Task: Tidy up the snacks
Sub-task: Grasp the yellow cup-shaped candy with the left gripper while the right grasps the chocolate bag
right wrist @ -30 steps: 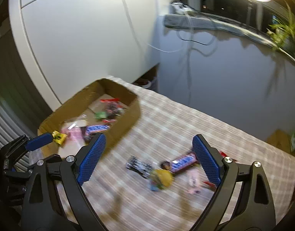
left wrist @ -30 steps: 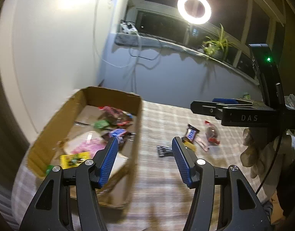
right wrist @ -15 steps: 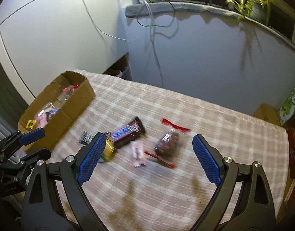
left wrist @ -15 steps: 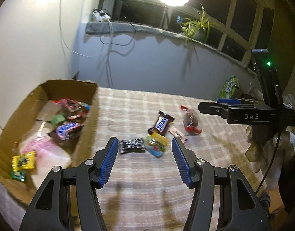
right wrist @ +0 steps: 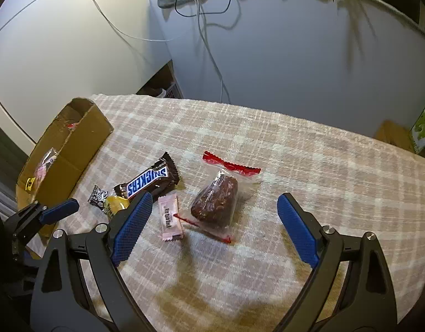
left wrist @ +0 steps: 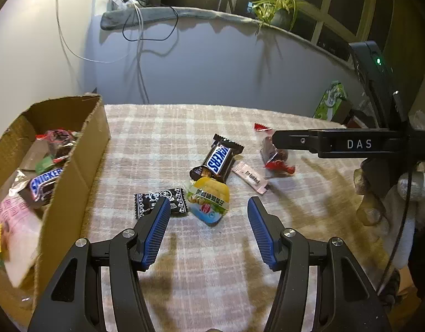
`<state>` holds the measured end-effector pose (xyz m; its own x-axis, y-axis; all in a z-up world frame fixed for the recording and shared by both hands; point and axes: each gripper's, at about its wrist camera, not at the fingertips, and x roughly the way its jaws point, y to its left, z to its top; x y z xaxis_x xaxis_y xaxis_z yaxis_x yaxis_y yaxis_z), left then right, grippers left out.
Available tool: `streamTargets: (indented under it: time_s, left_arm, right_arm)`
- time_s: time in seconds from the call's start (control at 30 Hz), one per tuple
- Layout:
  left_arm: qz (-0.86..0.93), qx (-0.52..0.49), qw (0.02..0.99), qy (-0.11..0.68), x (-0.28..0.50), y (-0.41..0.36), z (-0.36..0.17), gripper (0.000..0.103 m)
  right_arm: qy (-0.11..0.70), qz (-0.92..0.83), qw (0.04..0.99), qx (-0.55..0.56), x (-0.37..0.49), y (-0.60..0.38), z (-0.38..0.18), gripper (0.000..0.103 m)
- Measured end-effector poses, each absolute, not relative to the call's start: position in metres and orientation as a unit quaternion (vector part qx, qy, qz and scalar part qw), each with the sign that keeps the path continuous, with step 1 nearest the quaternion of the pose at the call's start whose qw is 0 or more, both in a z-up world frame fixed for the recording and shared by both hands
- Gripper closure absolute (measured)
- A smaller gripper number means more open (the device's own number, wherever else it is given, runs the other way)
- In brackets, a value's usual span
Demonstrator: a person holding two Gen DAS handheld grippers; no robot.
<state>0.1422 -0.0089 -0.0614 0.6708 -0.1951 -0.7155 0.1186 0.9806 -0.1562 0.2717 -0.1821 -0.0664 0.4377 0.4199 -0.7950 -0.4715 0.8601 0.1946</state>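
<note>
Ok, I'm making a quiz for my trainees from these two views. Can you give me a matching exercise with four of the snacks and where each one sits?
Things:
1. Snickers bar
2. yellow snack pack
3. pink sachet
4. clear bag with red edges

Places:
A. between the open fingers of the right gripper
B. lying partly on top of the yellow pack
C. between the Snickers bar and the clear bag
D. just ahead of the open left gripper, beside the black packet

Pairs: 1-B, 2-D, 3-C, 4-A
</note>
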Motion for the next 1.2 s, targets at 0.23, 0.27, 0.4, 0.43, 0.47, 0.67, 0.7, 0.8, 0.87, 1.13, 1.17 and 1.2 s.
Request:
streamTargets:
  time_s: [0.23,0.27,0.4,0.43,0.47,0.67,0.7,0.8,0.87,1.13,1.17,1.2]
  left_arm:
    - [-0.089,-0.013,0.910,0.405,0.158,-0.022,-0.074,0.046]
    - [-0.088,-0.008,0.909,0.406,0.159,-0.024,-0.076,0.046]
    - [-0.084,-0.006,0.907,0.412,0.164,-0.026,-0.081,0.046]
    - [-0.084,-0.006,0.906,0.414,0.165,-0.026,-0.083,0.046]
    - [-0.083,-0.007,0.905,0.417,0.166,-0.026,-0.084,0.047]
    - [-0.080,-0.012,0.902,0.425,0.170,-0.025,-0.088,0.063]
    - [-0.080,-0.011,0.902,0.425,0.170,-0.026,-0.089,0.063]
    - [-0.079,-0.010,0.902,0.424,0.171,-0.025,-0.088,0.063]
    - [-0.078,-0.011,0.903,0.422,0.171,-0.025,-0.088,0.063]
    - [-0.079,-0.015,0.907,0.413,0.164,-0.024,-0.083,0.064]
    - [-0.079,-0.017,0.908,0.412,0.163,-0.023,-0.082,0.064]
    - [-0.079,-0.019,0.908,0.411,0.162,-0.023,-0.080,0.064]
  right_arm:
    - [0.471,0.266,0.841,-0.019,0.283,-0.176,-0.077,0.009]
    - [0.473,0.267,0.840,-0.018,0.283,-0.175,-0.079,0.009]
    - [0.475,0.268,0.838,-0.022,0.286,-0.170,-0.083,0.014]
    - [0.477,0.268,0.837,-0.022,0.286,-0.170,-0.083,0.017]
    - [0.478,0.269,0.836,-0.022,0.287,-0.168,-0.084,0.018]
    - [0.487,0.266,0.832,-0.019,0.288,-0.168,-0.090,0.035]
    - [0.490,0.265,0.830,-0.016,0.289,-0.168,-0.092,0.041]
    - [0.496,0.265,0.827,-0.008,0.289,-0.171,-0.094,0.054]
    - [0.496,0.267,0.826,-0.004,0.288,-0.173,-0.093,0.059]
    - [0.487,0.269,0.831,0.008,0.281,-0.181,-0.086,0.066]
    - [0.485,0.268,0.832,0.009,0.280,-0.182,-0.085,0.066]
    - [0.483,0.269,0.833,0.011,0.278,-0.183,-0.083,0.066]
